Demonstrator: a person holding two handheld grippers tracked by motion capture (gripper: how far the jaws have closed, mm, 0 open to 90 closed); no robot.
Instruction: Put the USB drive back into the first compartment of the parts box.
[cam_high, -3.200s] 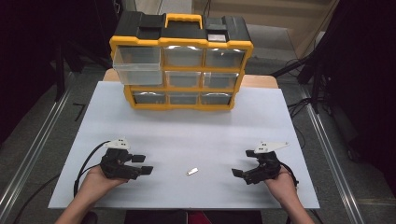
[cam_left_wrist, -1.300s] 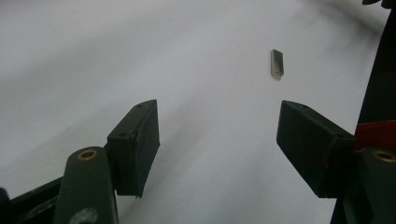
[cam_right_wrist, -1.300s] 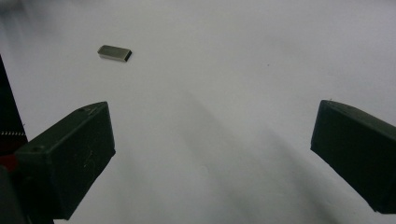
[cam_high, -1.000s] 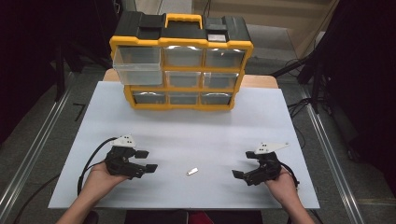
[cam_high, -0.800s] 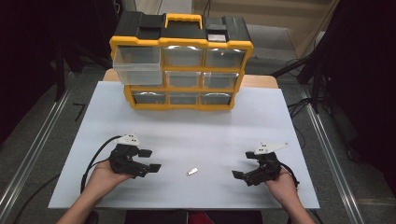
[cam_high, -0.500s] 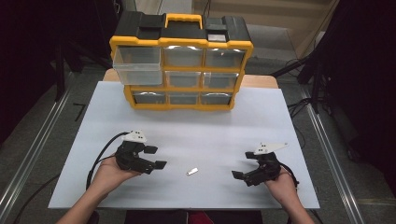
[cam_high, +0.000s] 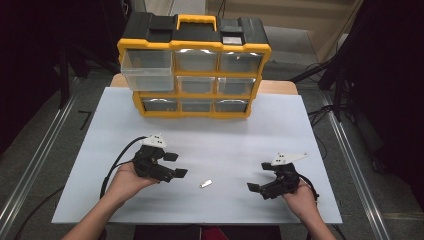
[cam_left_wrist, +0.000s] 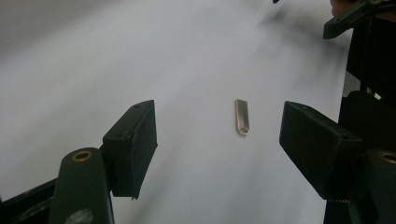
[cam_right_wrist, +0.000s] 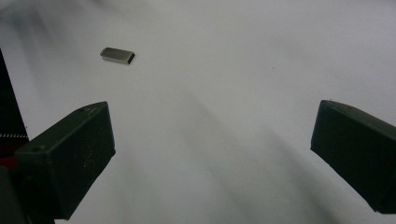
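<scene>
Left claw (cam_left_wrist: 219, 135) wide, metal clip (cam_left_wrist: 241, 116) centred between jaws; high view: right claw (cam_high: 260, 176) wide, lower right.

The scene is viewed from above the near edge of the table (cam_high: 280, 130), looking forward and down, with the far drawer cabinet (cam_high: 195, 65) included. Each gripper view is taken close to the white surface, along its own black jaws. The small metal piece (cam_high: 205, 184) (cam_left_wrist: 241, 116) (cam_right_wrist: 117, 55) is shared by all three views.
</scene>
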